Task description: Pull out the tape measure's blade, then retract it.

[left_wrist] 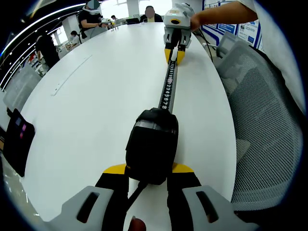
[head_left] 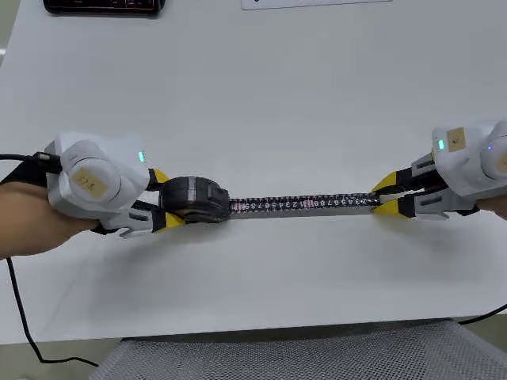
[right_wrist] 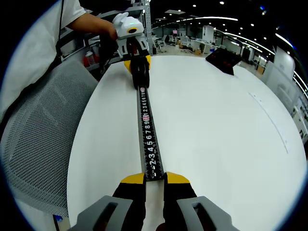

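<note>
Extension appears done (retraction remains): blade runs along the table from the tape measure case, which the left gripper clamps, to its tip, well apart from that case, pinched firmly by the right gripper.

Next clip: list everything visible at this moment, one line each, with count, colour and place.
tape measure case: one, black, on the table, in the left claw
blade: one, black with pale numerals, stretched from case to right claw
table: one, white
flat device: one, dark, table's far edge
mesh chair: one, grey, at the near edge
cable: one, black, hanging off the near left side
background people: several, beyond the table's far end
left claw: one, yellow-tipped, shut on the case
right claw: one, yellow-tipped, shut on the blade's end
forearm: one, behind the left claw
</note>
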`<state>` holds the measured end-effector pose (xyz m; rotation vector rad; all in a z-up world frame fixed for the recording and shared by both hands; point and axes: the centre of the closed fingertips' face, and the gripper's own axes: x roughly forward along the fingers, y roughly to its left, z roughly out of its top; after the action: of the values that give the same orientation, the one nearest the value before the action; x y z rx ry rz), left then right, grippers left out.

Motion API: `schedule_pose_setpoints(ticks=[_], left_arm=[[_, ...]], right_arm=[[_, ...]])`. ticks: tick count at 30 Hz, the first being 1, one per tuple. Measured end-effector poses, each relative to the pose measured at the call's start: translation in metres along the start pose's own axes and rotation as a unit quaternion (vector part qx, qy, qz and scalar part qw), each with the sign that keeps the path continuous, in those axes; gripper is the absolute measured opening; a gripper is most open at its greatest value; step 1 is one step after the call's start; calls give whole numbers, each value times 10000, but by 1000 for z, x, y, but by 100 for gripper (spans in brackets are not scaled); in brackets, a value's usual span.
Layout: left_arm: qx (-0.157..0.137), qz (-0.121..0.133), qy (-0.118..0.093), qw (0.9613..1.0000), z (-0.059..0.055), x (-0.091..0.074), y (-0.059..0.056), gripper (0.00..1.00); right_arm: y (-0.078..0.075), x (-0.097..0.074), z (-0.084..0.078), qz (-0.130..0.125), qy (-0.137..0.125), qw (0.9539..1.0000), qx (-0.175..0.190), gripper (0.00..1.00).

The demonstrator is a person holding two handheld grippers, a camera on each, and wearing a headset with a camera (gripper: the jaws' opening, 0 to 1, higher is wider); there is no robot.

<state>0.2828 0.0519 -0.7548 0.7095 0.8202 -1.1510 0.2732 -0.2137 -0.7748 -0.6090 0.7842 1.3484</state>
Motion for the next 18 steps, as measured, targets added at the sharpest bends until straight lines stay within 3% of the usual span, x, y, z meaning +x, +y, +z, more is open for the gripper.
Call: schedule_pose_setpoints(ticks=[18], left_arm=[[3,8,7,10000,1,-1,-1,25]], right_arm=[[-1,-10,-11,32,199,9998,39,9]])
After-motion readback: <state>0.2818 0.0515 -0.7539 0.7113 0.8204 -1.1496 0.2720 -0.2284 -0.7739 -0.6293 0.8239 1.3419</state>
